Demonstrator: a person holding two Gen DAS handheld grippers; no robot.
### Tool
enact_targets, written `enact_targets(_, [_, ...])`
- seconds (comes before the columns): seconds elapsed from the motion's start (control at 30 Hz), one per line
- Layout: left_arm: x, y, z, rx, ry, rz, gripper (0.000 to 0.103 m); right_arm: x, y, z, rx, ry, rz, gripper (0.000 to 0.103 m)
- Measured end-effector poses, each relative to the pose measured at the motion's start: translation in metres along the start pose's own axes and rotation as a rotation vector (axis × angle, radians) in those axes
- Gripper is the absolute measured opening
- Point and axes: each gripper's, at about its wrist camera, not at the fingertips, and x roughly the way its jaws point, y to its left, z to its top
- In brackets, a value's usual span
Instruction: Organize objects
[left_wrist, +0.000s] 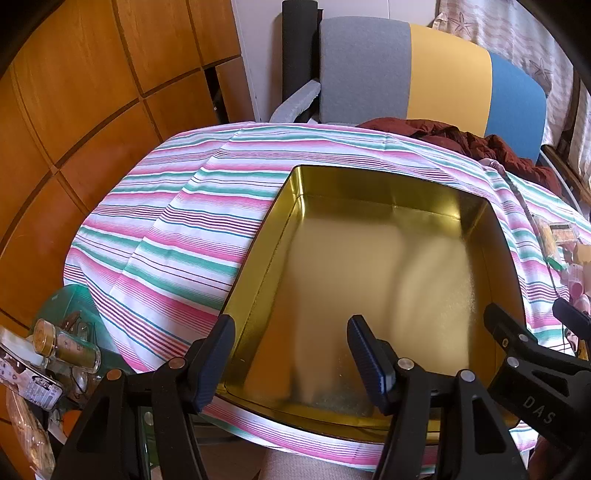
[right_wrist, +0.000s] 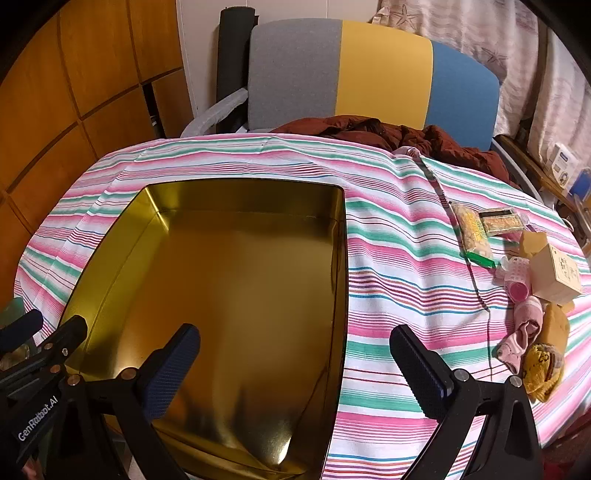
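Left gripper (left_wrist: 291, 354): jaws apart, nothing between the pads; one finger sits outside the near-left wall of the gold tin (left_wrist: 373, 184), the other hangs over its bare floor. No contact that can be made out.

Right gripper (right_wrist: 295, 365): jaws spread wide, nothing held; left finger over the tin's floor, right finger over the striped cloth (right_wrist: 399, 280) just past the tin's right wall. Both grippers tilt down toward the table.

Tin: open, nothing in it, lying on the cloth toward the table's left half.

Loose items sit well apart from the tin, at the cloth's right edge: a snack packet (right_wrist: 474, 236), a small clear box (right_wrist: 504, 220), pink hair rollers (right_wrist: 519, 286), a cardboard box (right_wrist: 557, 275), a pink sock (right_wrist: 524, 332), a yellow pouch (right_wrist: 543, 369).

Beyond the table: a chair (right_wrist: 380, 70) with a dark red garment (right_wrist: 406, 136) heaped on it.
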Motion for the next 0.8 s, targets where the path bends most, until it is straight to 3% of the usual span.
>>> enact_targets(0.6, [-0.002,-0.009,-0.002,0.01,-0.002,0.001,0.064,-0.005,-0.011,-0.001,0.016,-0.014,-0.004,0.103])
enact_targets(0.8, [0.0,-0.022,-0.008,0.013,0.025,-0.086,0.064,-0.022,-0.026,-0.002,-0.003,-0.082,0.001,0.103])
